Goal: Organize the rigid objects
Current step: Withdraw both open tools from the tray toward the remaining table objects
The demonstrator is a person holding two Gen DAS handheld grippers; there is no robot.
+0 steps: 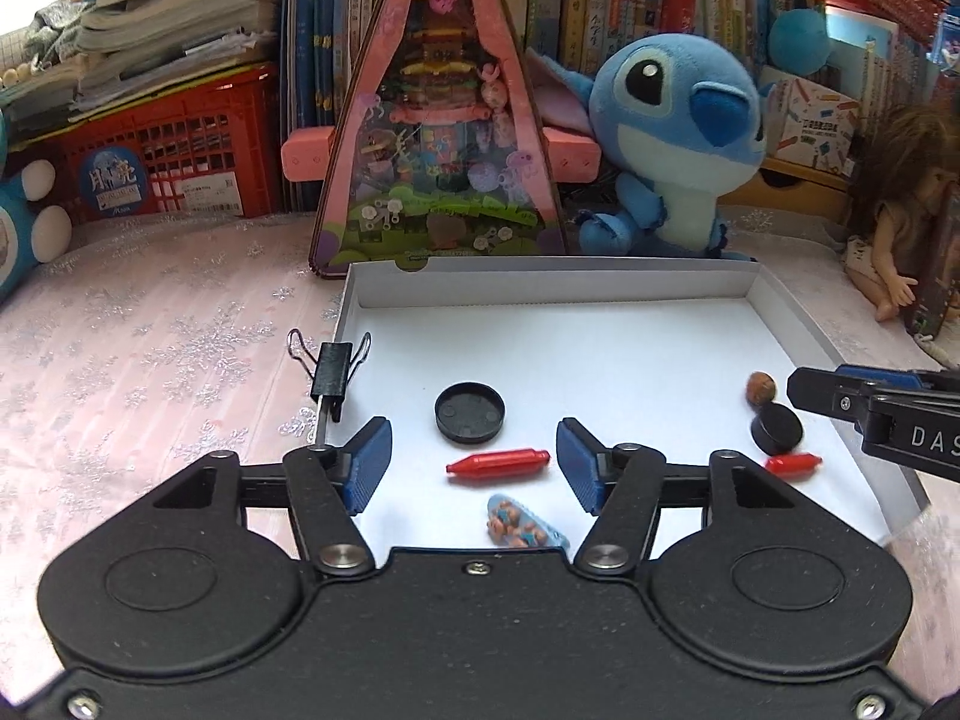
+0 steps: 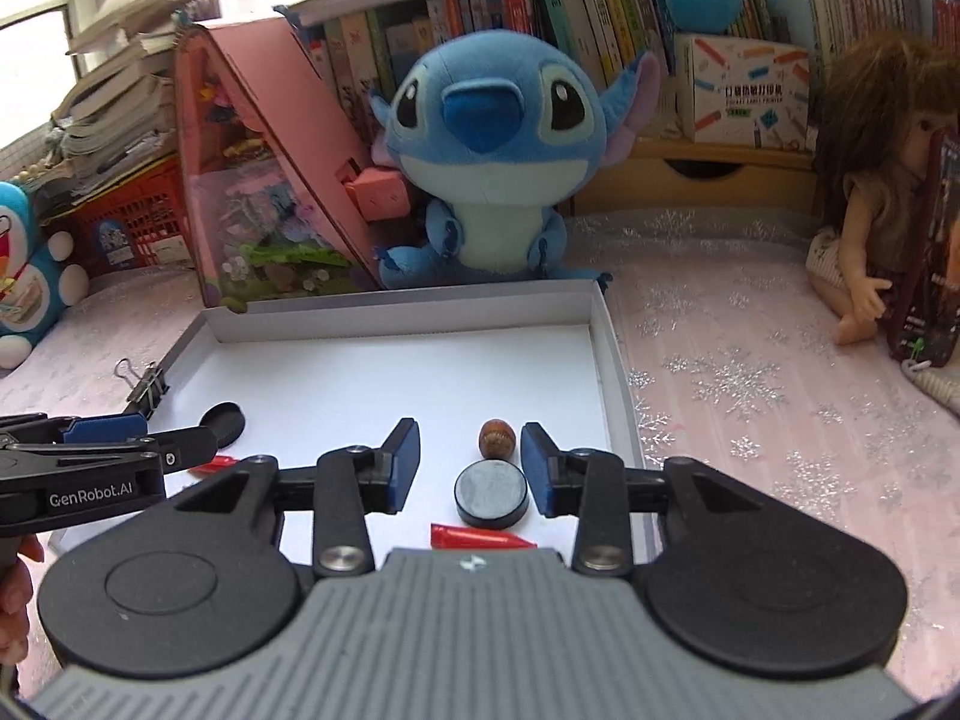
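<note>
- A shallow white box lid [image 1: 600,285] lies on a pink snowflake-patterned cloth [image 1: 150,330], with a binder clip [image 1: 332,367] on its left wall.
- The left gripper [image 1: 474,459] hovers over the lid's near left part, its blue pads parted and nothing between them; a red capsule-shaped piece [image 1: 498,462] lies on the floor of the lid below the gap, untouched.
- Just beyond that piece sits a black round cap [image 1: 470,411], hollow side up; nearer the camera lies a small clear packet [image 1: 522,525] with orange and blue contents (possibly sweets, the view is too small to tell).
- The right gripper [image 2: 470,459] hangs over the lid's near right corner, jaws apart and gripping nothing.
- Below its gap rests a black puck [image 2: 492,492], flat side up, with a brown nut [image 2: 497,437] just beyond it and a second red piece [image 2: 480,537] just in front, partly hidden by the gripper body.
- A blue plush toy [image 2: 492,138], a pink triangular display case [image 1: 441,120] and a doll [image 2: 870,204] stand behind the lid, before shelves of books.
- A hand [image 2: 15,594] shows at the right-wrist view's left edge.
</note>
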